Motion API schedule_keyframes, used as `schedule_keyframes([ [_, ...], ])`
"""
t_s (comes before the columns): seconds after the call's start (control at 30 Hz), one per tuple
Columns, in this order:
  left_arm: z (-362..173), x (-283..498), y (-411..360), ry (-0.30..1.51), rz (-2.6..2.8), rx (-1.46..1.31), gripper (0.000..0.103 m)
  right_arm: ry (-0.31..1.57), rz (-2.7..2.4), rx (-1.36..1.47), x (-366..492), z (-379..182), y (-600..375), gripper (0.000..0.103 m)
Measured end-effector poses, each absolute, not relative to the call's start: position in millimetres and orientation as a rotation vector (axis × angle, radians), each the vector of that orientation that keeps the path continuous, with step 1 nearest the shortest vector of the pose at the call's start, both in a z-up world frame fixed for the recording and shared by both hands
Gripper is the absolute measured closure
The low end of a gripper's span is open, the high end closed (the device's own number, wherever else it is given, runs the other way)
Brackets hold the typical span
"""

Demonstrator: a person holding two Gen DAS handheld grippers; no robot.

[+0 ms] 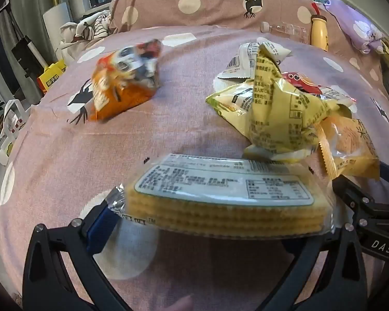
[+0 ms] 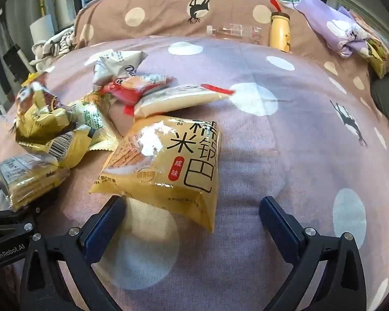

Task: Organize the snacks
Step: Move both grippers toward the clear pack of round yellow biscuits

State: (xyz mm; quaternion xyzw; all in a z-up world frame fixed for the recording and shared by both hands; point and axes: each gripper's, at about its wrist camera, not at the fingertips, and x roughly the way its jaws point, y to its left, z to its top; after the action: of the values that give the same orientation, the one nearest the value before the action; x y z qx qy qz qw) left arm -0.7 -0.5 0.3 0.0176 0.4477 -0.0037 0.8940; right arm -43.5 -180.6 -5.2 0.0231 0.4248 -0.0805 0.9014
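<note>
1. Gathering looks to be the step in hand; the left gripper (image 1: 223,223) has the wafer pack (image 1: 220,199) spanning its jaws at full spread, apparently held; the right gripper (image 2: 193,220) stands open and empty, the yellow rice-cracker bag (image 2: 168,165) at its twelve o'clock.
2. Next, I judge, the wafers go to the snack pile (image 1: 277,103) at one o'clock; the orange bag (image 1: 122,83) lies apart at eleven o'clock.
3. The orange bag is blurred; the left gripper's right pad hides behind the pack, so its contact is unclear.
</note>
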Motion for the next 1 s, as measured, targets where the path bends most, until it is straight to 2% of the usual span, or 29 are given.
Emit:
schedule_keyframes([
  [1.0,-1.4,0.0,1.0,0.942,-0.008,0.027,0.0,0.865,-0.165,0.041,-44.6,-4.8,-180.2,0.0],
])
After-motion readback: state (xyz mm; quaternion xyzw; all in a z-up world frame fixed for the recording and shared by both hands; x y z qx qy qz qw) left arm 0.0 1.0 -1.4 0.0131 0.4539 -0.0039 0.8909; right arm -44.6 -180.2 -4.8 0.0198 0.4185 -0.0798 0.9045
